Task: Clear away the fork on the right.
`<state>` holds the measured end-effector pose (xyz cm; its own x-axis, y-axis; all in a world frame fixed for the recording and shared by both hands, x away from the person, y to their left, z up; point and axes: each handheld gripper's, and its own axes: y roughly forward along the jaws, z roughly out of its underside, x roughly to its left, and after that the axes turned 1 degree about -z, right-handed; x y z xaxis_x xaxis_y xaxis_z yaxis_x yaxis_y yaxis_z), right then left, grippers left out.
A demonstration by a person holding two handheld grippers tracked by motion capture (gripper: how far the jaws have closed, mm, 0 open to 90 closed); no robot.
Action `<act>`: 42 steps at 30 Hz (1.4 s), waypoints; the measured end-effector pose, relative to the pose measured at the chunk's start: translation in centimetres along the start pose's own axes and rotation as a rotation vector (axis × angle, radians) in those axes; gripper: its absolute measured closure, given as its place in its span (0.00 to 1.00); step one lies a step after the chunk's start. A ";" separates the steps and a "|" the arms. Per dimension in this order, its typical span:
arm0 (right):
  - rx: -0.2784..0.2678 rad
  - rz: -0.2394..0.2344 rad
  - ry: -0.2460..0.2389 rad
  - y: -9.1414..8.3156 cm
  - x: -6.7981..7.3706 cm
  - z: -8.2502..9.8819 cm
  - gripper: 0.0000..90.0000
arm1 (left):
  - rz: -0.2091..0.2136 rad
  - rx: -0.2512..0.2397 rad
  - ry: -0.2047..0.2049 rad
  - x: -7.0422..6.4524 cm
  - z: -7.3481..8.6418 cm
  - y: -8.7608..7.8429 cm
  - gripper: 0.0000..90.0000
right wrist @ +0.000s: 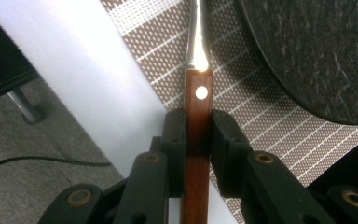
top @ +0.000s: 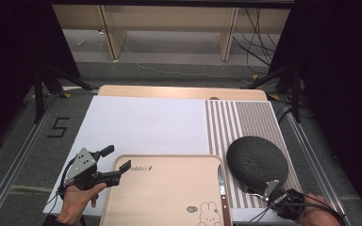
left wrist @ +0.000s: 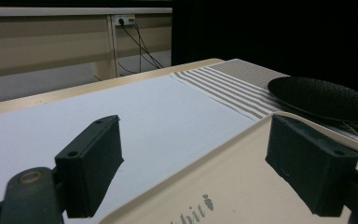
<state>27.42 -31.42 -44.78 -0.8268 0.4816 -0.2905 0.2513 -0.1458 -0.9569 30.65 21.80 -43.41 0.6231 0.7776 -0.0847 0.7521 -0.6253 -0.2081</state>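
My right gripper [right wrist: 198, 135] is shut on the brown wooden handle of a utensil [right wrist: 198, 100]; the handle bears a pale rivet and a shiny metal neck runs on ahead. It lies over the striped mat [right wrist: 158, 56], beside the black plate [right wrist: 317, 51]. In the high view that gripper [top: 269, 192] sits at the plate's [top: 257, 160] near edge. The left gripper [top: 117, 157] is open with nothing between its jaws, above the far left corner of the beige tray [top: 165, 183]. Seen from the left gripper [left wrist: 196, 163], the tray [left wrist: 242, 186] lies just below.
A wooden-handled knife [top: 222, 188] lies along the tray's right edge. A white sheet [top: 146, 125] covers the table's left and middle, and the striped mat [top: 245, 117] covers its right. Beyond the table are wooden furniture legs and loose cables on the floor.
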 end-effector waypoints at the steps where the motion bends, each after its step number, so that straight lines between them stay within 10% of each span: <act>1: -0.006 0.004 -0.007 0.0 -0.1 0.0 0.86 | 0.000 0.000 -0.001 0.0 0.0 0.0 0.19; 42: -0.410 -0.277 0.191 -2.8 1.1 -5.2 0.86 | -0.009 -0.001 -0.006 0.1 0.0 -0.1 0.19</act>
<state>28.44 -26.02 -42.44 -0.7934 0.6085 0.0155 0.2438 0.3410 -0.9079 30.70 21.94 -43.38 0.6148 0.7837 -0.0889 0.7581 -0.6182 -0.2076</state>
